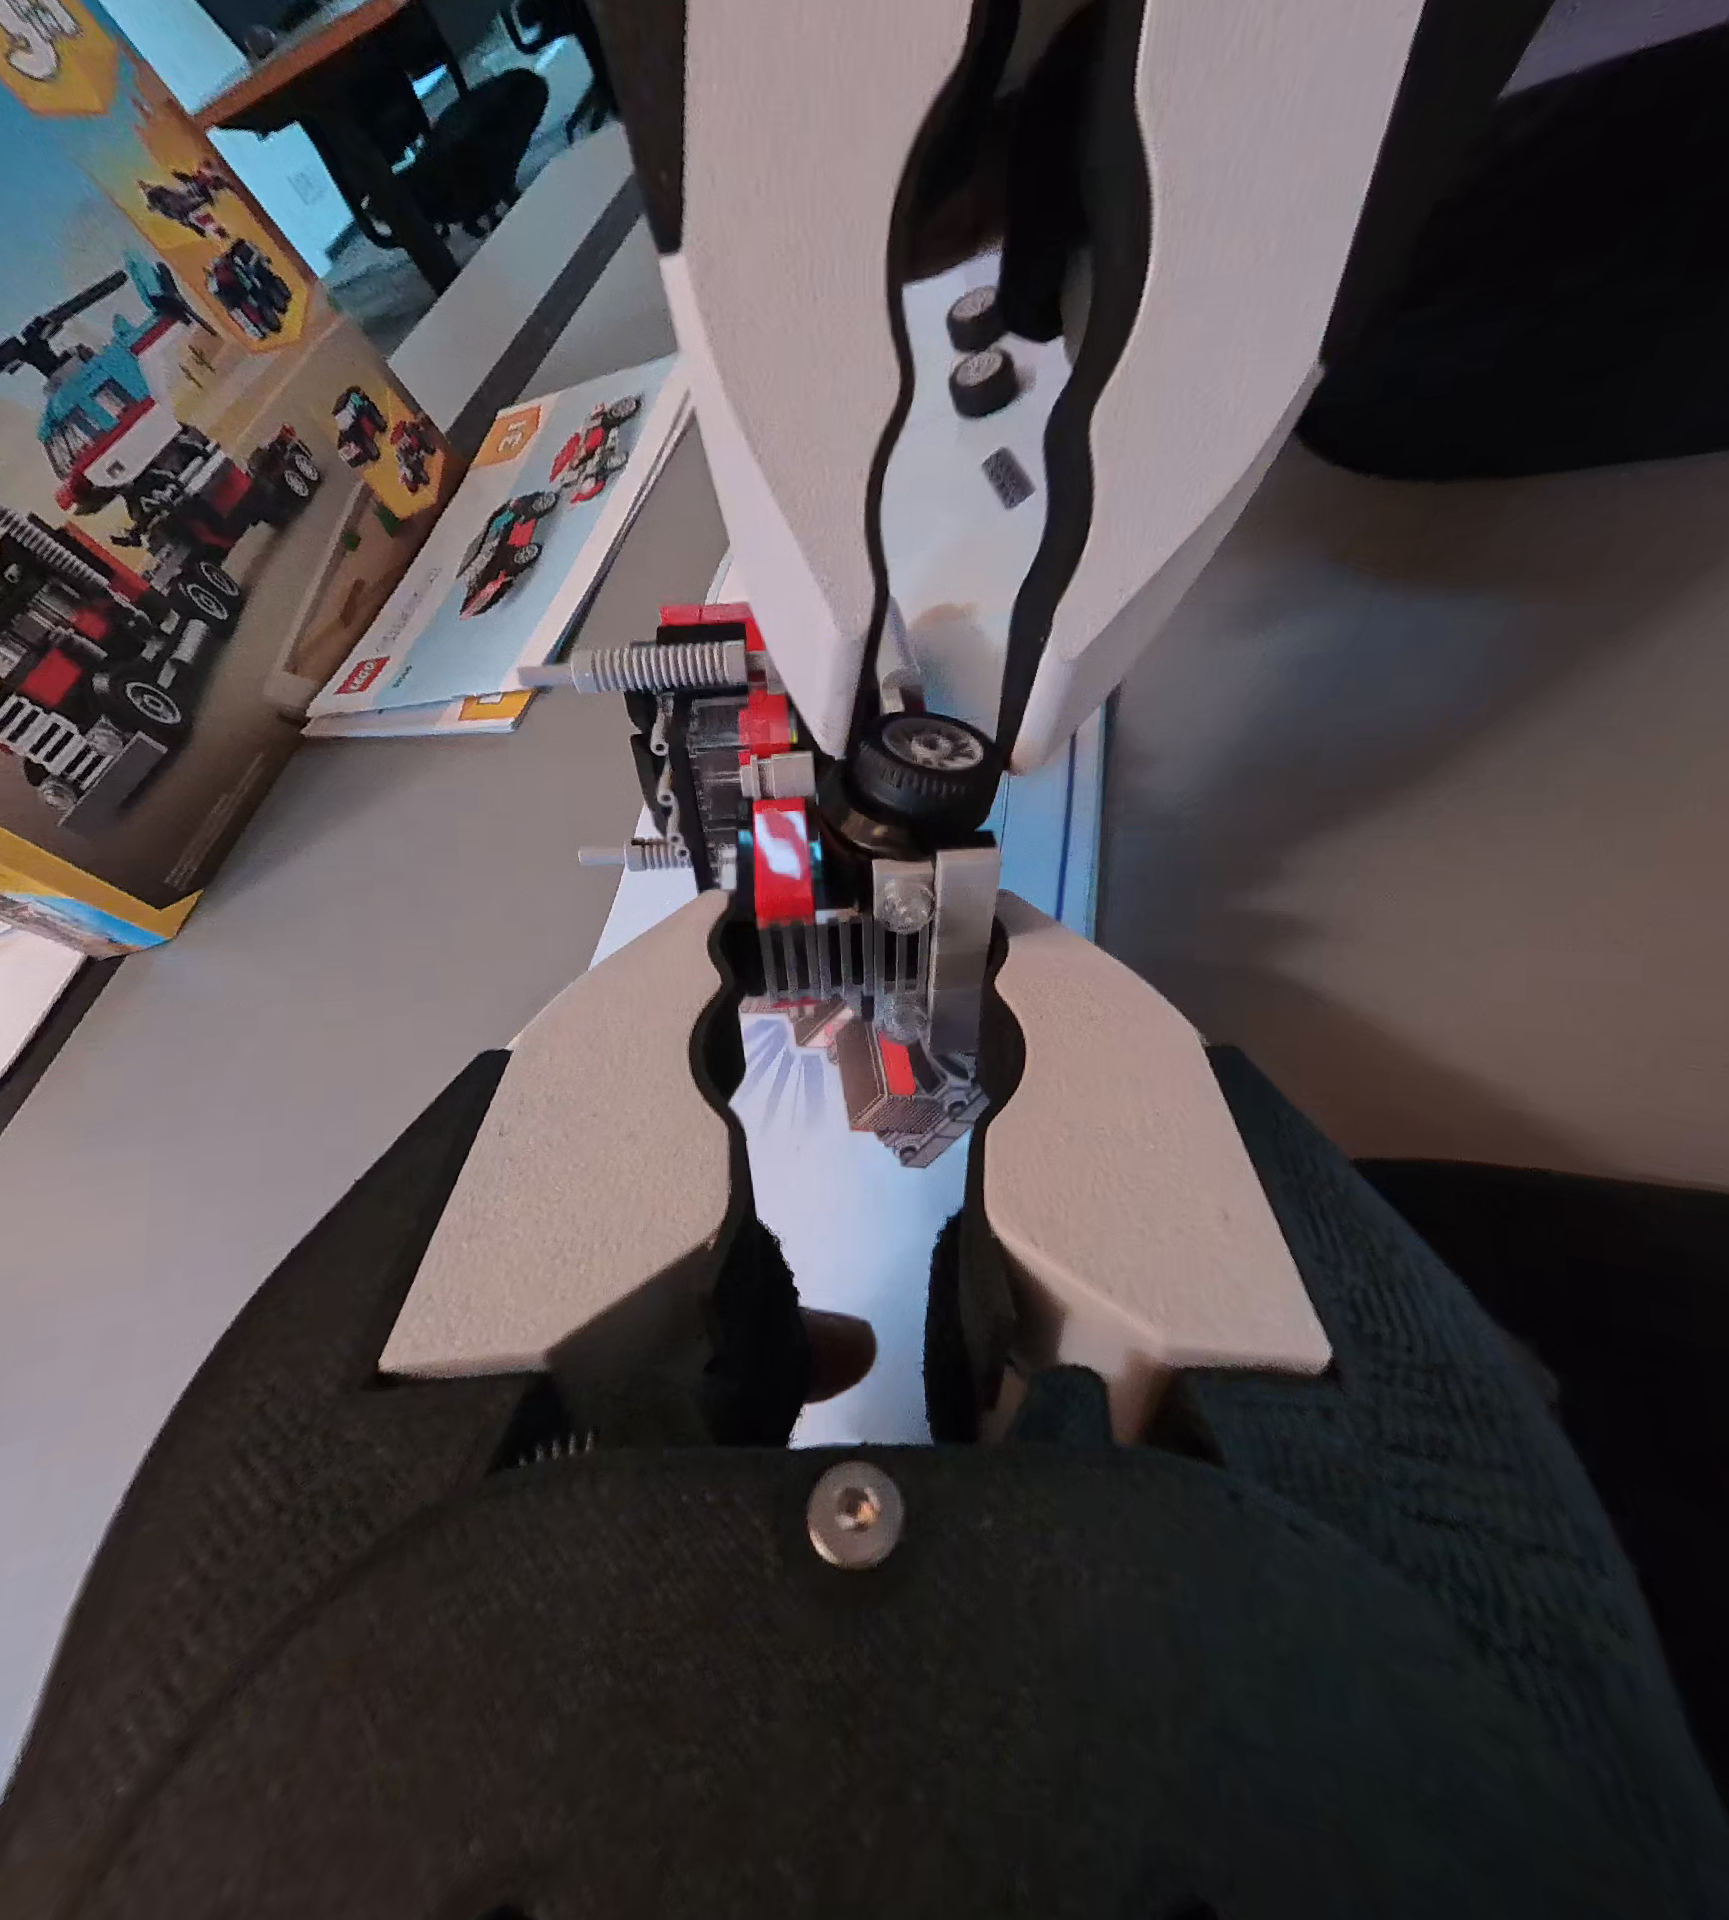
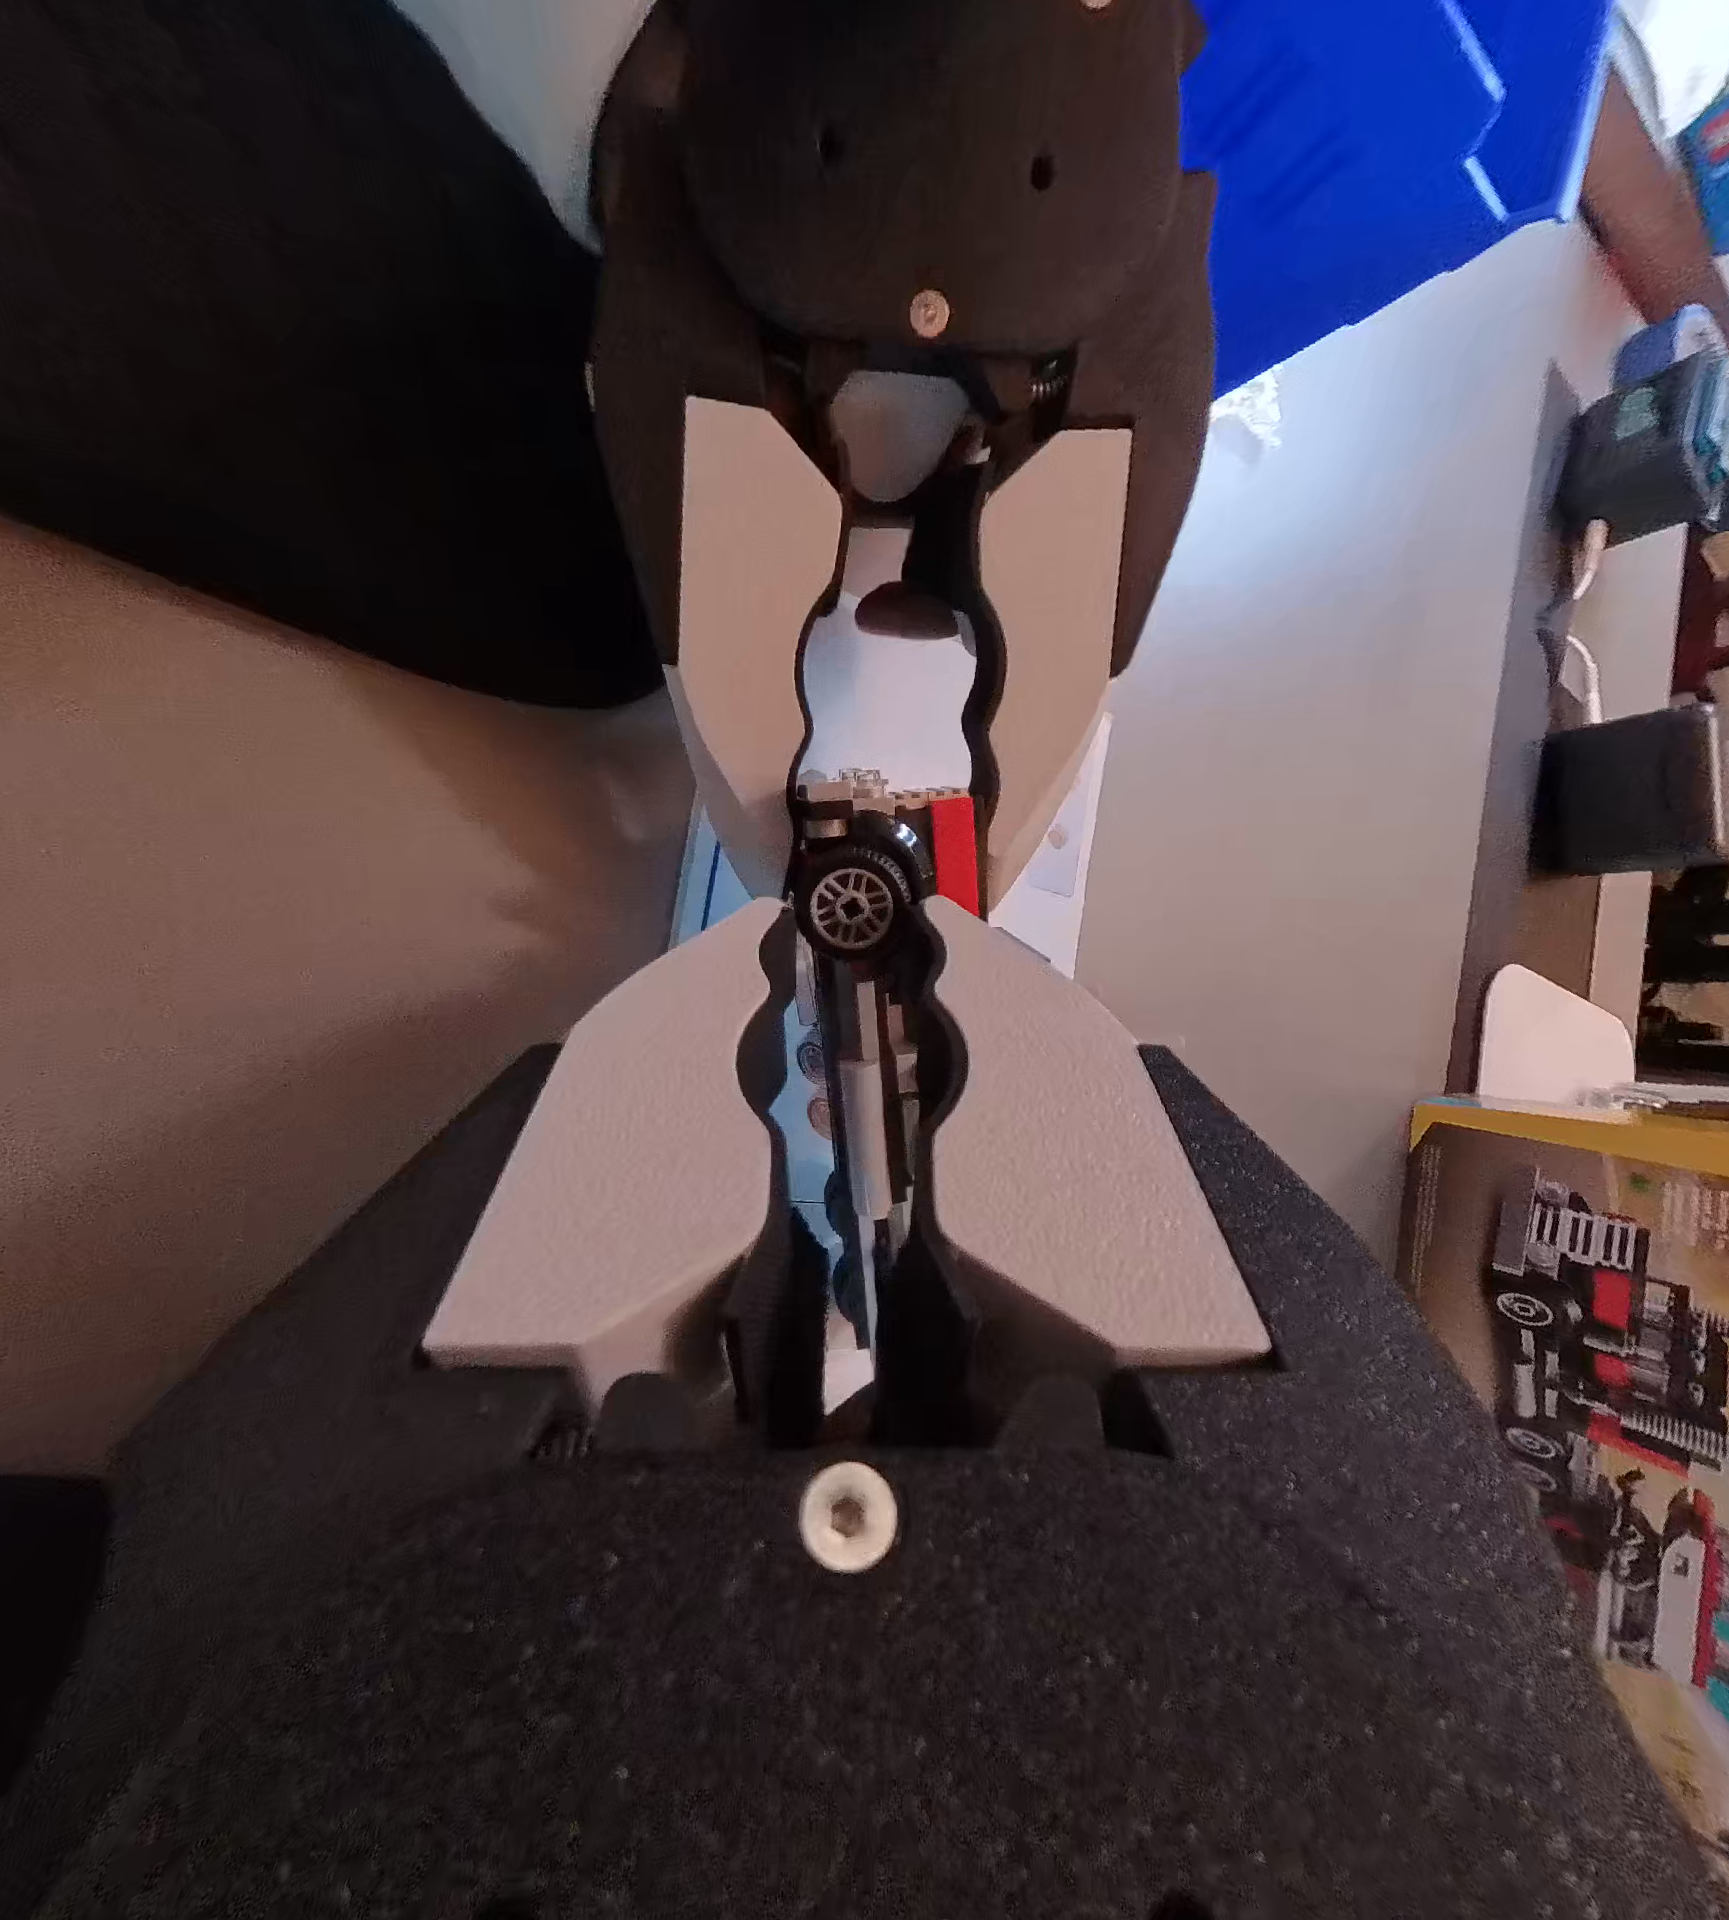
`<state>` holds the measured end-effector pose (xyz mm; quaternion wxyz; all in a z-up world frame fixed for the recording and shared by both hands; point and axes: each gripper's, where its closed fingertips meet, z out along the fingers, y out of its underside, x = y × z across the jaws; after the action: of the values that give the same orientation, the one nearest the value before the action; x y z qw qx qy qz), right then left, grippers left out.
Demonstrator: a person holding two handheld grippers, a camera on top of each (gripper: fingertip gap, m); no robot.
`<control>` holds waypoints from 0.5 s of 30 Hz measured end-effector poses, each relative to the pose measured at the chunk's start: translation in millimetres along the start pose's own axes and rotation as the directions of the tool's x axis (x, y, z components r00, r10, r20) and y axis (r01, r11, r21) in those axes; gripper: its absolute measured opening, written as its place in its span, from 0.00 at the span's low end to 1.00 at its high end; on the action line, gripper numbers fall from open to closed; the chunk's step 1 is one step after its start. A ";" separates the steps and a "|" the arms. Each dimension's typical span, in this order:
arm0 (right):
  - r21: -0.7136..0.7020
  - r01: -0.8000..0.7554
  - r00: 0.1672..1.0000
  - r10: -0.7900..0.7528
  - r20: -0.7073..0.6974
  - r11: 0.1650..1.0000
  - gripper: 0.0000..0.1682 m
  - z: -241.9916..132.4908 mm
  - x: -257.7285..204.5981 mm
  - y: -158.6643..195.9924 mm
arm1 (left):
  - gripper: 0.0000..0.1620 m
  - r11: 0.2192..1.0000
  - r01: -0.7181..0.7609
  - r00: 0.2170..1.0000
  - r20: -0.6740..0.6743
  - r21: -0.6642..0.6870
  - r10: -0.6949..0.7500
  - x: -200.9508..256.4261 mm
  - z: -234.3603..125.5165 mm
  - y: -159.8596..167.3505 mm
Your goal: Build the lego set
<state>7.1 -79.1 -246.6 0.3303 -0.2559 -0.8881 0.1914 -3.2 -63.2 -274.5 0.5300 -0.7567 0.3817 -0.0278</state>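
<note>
left gripper (image 1: 855,930) clamped on truck model (image 1: 787,821) at its grille, right gripper (image 2: 855,925) pinching wheel (image 2: 852,902) against model, spare wheels (image 1: 979,348) beyond on table (image 1: 372,883)

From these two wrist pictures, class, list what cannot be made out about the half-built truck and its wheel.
1. Whether the black rubber wheel is seated on its axle: both views, right gripper fingertips cover the joint.
2. The red-and-black truck model's rear: left wrist view, a white finger hides it.
3. The open booklet page beneath: left gripper fingers cover most of it.
</note>
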 end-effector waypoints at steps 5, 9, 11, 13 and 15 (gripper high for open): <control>-0.068 0.030 0.998 -0.027 0.056 0.997 0.12 8.2 -0.9 5.1 | 0.26 0.998 0.002 1.000 -0.007 -0.070 -0.002 0.2 3.2 9.8; -0.068 0.034 0.998 -0.031 0.052 0.997 0.12 16.0 -3.8 8.8 | 0.26 0.990 0.019 0.999 -0.035 -0.140 -0.024 2.6 6.4 19.1; -0.070 0.020 0.999 -0.018 0.036 0.997 0.12 18.2 -4.0 10.3 | 0.26 0.989 0.021 0.999 -0.039 -0.149 -0.027 3.0 6.9 20.1; -0.089 0.008 1.000 -0.006 0.026 0.996 0.12 20.6 -2.5 12.6 | 0.27 0.988 0.027 0.999 -0.039 -0.152 -0.034 2.5 7.1 20.6; -0.115 -0.002 1.000 0.005 0.025 0.993 0.12 23.0 0.9 15.3 | 0.29 0.988 0.039 0.998 -0.034 -0.151 -0.044 1.0 7.2 20.5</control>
<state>-4.3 -70.3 -270.2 0.3036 -0.2736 -0.9012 0.1439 -10.4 -61.2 -294.9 0.4637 -0.8016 0.3766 -0.0242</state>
